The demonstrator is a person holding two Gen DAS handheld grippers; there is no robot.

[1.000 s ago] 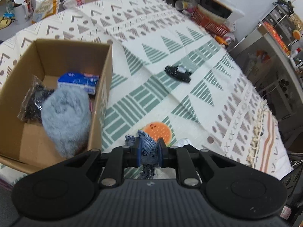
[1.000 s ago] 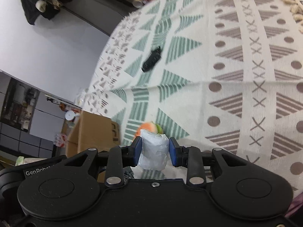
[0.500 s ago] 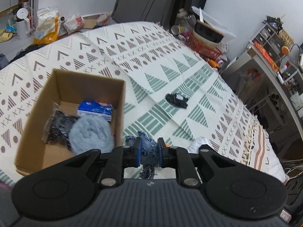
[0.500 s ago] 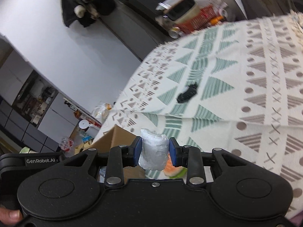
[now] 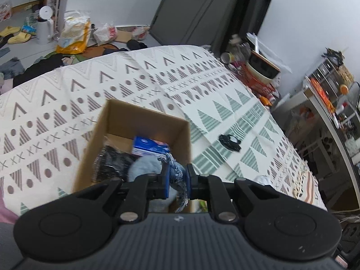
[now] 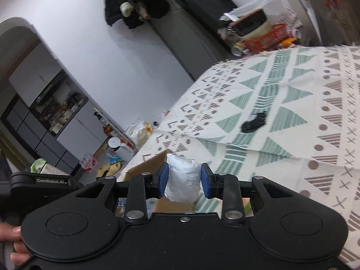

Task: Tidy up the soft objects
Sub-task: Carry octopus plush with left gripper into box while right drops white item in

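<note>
Frayed blue denim scrap [image 5: 177, 175] pinched tight in left gripper [image 5: 176, 177], hanging over open cardboard box [image 5: 144, 121] holding fluffy grey-blue bundle [image 5: 144, 168], blue packet [image 5: 149, 147], black mesh bag [image 5: 112, 162]. Right gripper [image 6: 183, 180] clamps crinkly white wad [image 6: 182, 181] near the box edge. Right view alone shows blurred "GenRobot" lettering [image 6: 51, 181]. Small black item [image 5: 229, 141] lies on patterned cloth [image 5: 67, 103].

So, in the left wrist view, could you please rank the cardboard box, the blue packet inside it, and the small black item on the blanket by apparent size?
1. Cardboard box, clearly the largest.
2. Blue packet.
3. Black item, slightly smaller-looking than the packet, though it lies farther from the camera, so this last pair is unsure.
</note>
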